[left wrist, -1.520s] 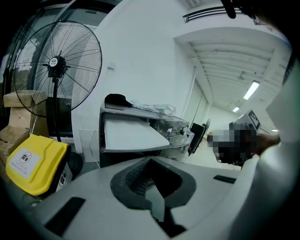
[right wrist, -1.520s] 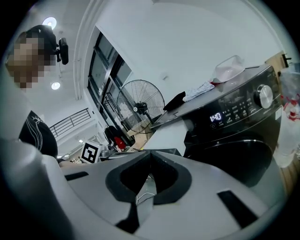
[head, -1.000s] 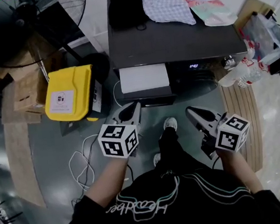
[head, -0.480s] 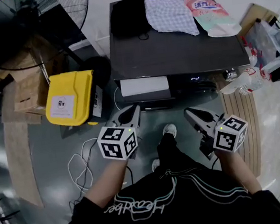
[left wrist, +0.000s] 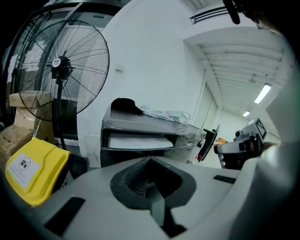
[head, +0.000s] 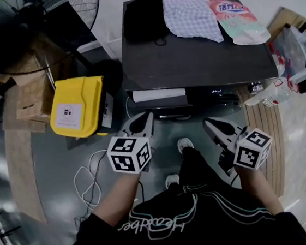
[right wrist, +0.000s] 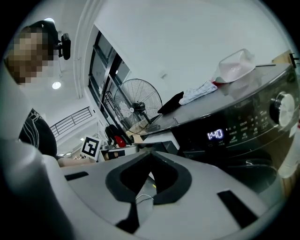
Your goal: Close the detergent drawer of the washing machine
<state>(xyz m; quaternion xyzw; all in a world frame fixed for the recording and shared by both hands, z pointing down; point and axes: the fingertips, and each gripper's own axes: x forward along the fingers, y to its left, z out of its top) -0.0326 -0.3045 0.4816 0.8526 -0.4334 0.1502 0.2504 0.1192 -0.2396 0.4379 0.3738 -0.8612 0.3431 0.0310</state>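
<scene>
The white detergent drawer (head: pixel 159 94) stands slightly out of the dark washing machine (head: pixel 194 54), ahead of the left gripper (head: pixel 143 121) and up-left of the right gripper (head: pixel 213 126). Both pairs of fingers are pressed together, empty. Only the right gripper view shows the lit display (right wrist: pixel 215 135) digits plainly. One drawer, two grippers.

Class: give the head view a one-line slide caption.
Left gripper and right gripper, both shut, face a washing machine with its detergent drawer slightly out.

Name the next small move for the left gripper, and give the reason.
Probably nudge the left gripper forward against the detergent drawer: a white strip of it juts from the washing machine, and the shut jaws sit just before its front.
</scene>
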